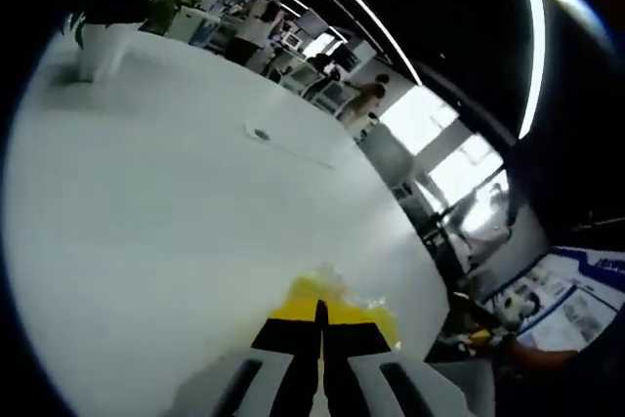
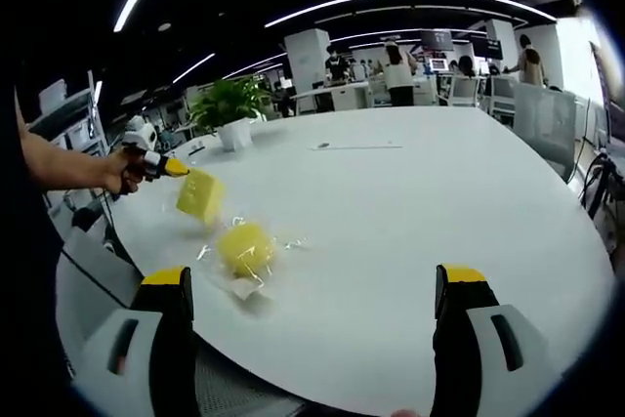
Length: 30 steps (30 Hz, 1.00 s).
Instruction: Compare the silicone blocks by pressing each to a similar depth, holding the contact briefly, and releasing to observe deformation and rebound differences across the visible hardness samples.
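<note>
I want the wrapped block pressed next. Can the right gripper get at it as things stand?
Probably yes. The right gripper is open, and the wrapped yellow block lies on the white table ahead, with nothing between them.

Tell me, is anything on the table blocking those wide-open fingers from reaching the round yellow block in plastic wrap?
Nothing visible does. The right gripper is open, with bare white table between it and the wrapped yellow block. The left gripper holds another yellow block off to the side.

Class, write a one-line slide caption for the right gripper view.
Open right gripper faces a bagged yellow block on the white table; the left gripper holds another yellow block aloft.
</note>
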Tool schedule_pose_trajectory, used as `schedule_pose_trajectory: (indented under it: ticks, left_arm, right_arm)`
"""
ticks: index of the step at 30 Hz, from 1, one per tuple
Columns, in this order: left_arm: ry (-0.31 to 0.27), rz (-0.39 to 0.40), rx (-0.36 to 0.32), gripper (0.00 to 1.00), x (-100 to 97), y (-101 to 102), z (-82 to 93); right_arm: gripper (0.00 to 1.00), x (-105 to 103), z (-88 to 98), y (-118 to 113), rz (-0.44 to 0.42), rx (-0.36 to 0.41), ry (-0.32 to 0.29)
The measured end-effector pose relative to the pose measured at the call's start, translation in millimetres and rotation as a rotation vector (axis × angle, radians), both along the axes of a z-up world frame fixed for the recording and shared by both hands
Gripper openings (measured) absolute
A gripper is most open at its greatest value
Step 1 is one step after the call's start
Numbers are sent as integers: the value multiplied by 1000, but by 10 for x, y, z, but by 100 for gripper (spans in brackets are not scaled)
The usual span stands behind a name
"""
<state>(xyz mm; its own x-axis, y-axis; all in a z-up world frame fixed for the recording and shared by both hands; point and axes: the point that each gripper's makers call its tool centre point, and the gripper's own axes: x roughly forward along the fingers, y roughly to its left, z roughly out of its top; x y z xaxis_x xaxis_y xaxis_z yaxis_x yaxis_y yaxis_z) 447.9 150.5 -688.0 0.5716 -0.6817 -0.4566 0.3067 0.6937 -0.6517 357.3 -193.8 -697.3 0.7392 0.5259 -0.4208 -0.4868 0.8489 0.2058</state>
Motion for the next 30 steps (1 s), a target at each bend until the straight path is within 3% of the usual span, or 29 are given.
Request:
schedule_pose_trajectory:
  ticks: [7,18,30]
  left_arm:
    - [-35,-14,-19,0,30,-27,156]
    - [-97,-13,33,0,62,28,295]
    - [-237,-57,45,0,77,-33,878]
  right_arm:
    - [97,-9,-15,-8,-3,0,9]
    - [97,-4,-35,9,-2,16,20]
    - [97,66,53,7,16,12,-1]
